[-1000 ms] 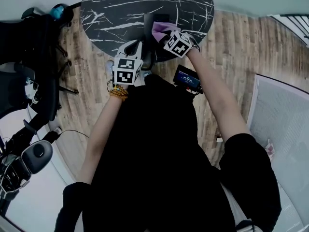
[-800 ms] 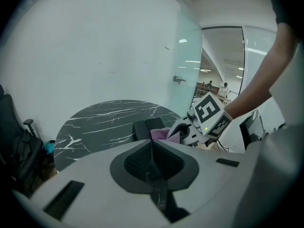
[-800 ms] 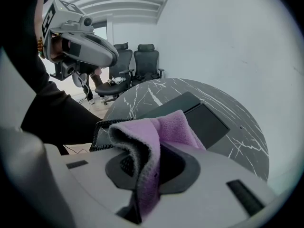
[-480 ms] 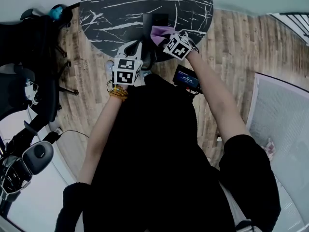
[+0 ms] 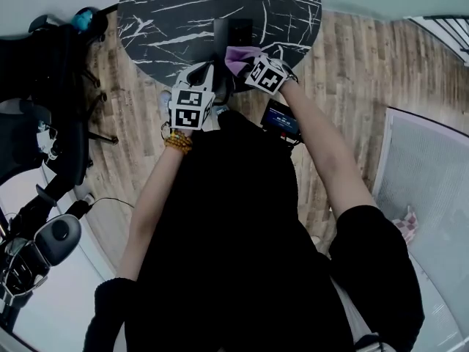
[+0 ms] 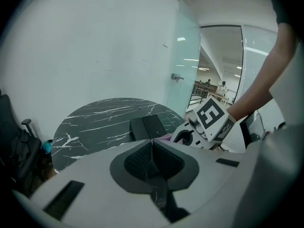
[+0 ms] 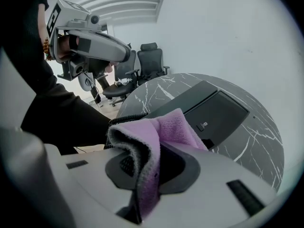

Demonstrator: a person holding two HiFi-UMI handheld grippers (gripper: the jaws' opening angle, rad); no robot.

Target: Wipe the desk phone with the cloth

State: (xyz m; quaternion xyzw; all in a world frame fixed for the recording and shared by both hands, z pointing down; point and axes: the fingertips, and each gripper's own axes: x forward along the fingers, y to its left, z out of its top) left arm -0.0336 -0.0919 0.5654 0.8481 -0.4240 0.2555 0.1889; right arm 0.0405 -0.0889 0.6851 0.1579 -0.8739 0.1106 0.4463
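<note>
**A:** What is seen at the left?

**B:** The left gripper [image 6: 152, 145] is held over the near edge of the table [image 5: 168, 20], at about 7 o'clock of the desk phone [image 5: 234, 31]. Its 2 jaws are pressed together, with nothing between them.

**A:** And further right?

**B:** The phone is laid flat toward the 6 o'clock side of the round marble top. The purple cloth [image 7: 166, 127] is pinched in the right gripper [image 7: 152, 164] and folded over its jaws. It is held close to the phone's near edge, at about 6 o'clock of it. Whether contact is made cannot be told.

**A:** Which step is judged to be in hand?

**B:** The approach, most likely, as no wiped area can be made out. Next, the cloth should be pressed down onto the housing and drawn across toward 12 o'clock. The phone could be steadied with the left gripper so that it is not pushed along the smooth top.
</note>
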